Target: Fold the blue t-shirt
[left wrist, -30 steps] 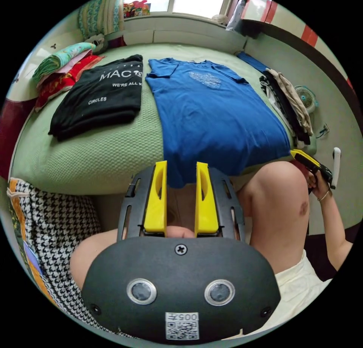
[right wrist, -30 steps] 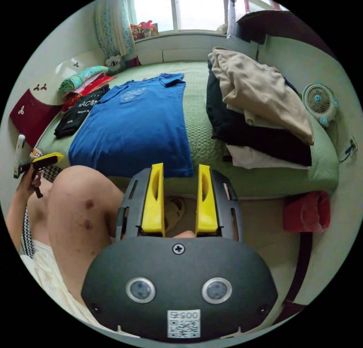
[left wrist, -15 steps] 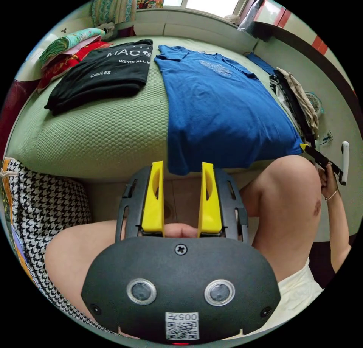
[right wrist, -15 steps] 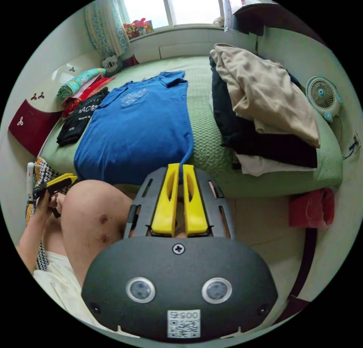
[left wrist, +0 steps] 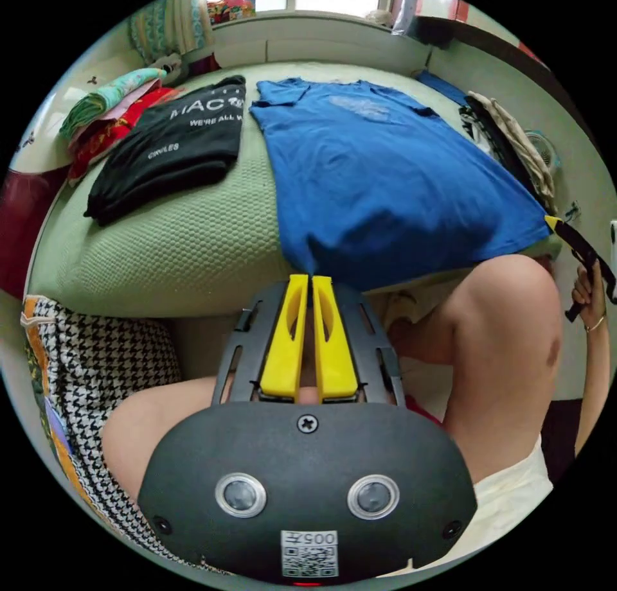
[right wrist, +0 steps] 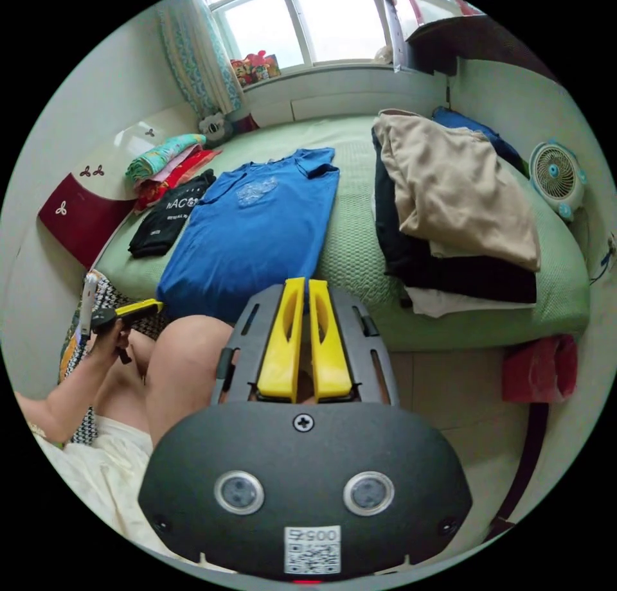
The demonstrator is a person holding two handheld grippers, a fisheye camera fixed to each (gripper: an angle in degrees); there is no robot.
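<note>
Blue t-shirt [left wrist: 385,180] hem partly hidden behind knee [left wrist: 508,315]. Bottom garments in clothes pile [right wrist: 450,231] mostly covered by beige top. Shirt corner [right wrist: 307,275] behind right hand-held gripper [right wrist: 304,289] tips; grip unclear.

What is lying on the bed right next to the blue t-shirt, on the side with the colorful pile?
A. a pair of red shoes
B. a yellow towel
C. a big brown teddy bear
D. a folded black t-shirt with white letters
D. A folded black t-shirt with white lettering lies on the green bed beside the blue t-shirt, between it and the colorful pile.
</note>
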